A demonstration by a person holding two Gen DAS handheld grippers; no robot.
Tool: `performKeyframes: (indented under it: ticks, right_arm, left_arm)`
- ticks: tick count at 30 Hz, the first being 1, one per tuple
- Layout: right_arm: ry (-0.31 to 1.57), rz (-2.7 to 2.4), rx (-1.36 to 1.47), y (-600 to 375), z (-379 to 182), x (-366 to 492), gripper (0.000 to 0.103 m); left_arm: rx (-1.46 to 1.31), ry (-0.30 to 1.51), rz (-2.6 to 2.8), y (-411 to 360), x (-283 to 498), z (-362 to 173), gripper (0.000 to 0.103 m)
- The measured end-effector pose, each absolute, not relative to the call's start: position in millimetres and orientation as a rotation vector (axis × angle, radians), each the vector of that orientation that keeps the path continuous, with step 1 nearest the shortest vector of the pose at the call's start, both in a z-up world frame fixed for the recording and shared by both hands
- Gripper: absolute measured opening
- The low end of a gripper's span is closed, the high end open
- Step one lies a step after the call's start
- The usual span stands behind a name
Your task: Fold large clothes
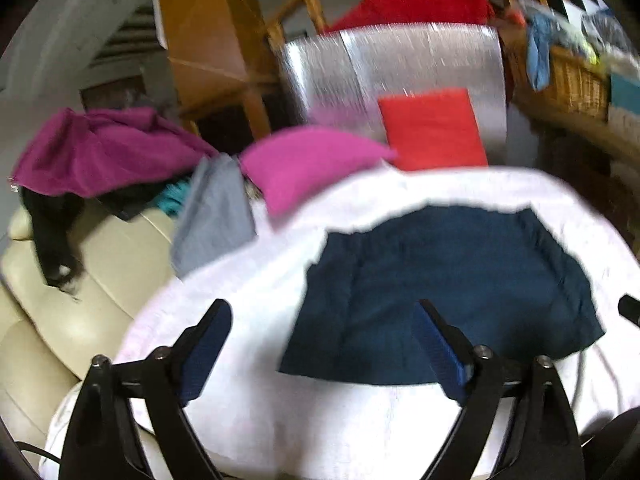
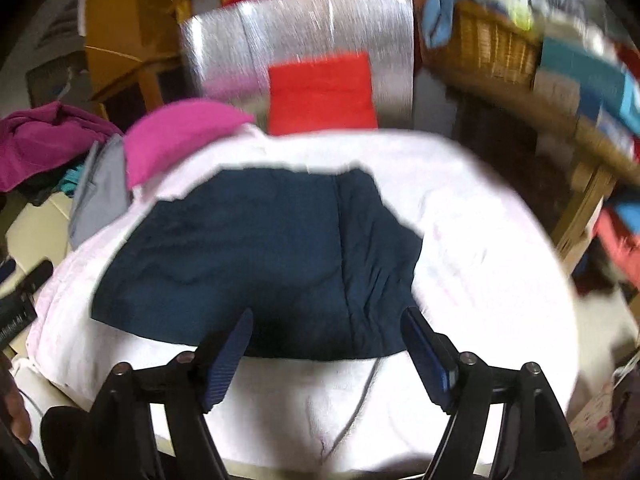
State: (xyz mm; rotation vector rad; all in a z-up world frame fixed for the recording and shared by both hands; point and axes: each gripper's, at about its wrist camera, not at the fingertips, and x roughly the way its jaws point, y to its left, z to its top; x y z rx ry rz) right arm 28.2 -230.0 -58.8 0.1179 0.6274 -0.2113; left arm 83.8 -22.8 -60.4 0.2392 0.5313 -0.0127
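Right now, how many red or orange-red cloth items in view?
2. A folded orange-red piece lies on the silver mat just beyond the white sheet. A darker red cloth is draped over the wooden railing behind the mat. More may be hidden in the wicker basket.

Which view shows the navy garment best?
The right wrist view: the navy garment lies nearly whole on the white cloth. In the left wrist view, a claw finger covers part of its near edge.

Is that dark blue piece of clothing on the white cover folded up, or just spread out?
Folded. The dark blue garment lies flat as a compact block on the white cover, with a layered edge down its right side; neither gripper holds it.
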Motion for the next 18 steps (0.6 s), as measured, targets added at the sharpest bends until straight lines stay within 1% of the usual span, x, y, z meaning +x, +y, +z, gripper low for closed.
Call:
performKeyframes:
  ticks: [1,2,5,8,18]
  right_arm:
    - [0.610,-0.211,0.097,-224.8,-49.2,21.2,0.086]
    - [0.589,-0.209,0.070,-217.7,-37.2,12.0,0.087]
    - [0.554,-0.202,0.031,-201.9,-13.5,-5.1,0.087]
    - [0.552,-0.184,0.041,-193.1,-2.1,-18.9,0.088]
    - [0.517,-0.168,0.084,-173.3,16.9,-51.8,0.088]
  left_arm:
    - [0.234,0.505,-0.008,-22.2,75.5,-49.2,0.099]
    - [0.228,0.475,-0.005,-21.1,66.4,-37.7,0.099]
    - [0.206,0.405,-0.015,-17.7,40.8,-4.1,0.100]
    - [0.195,0.365,0.004,-15.5,20.5,17.0,0.100]
    - [0.102,0.323,0.018,5.4,-17.5,56.5,0.101]
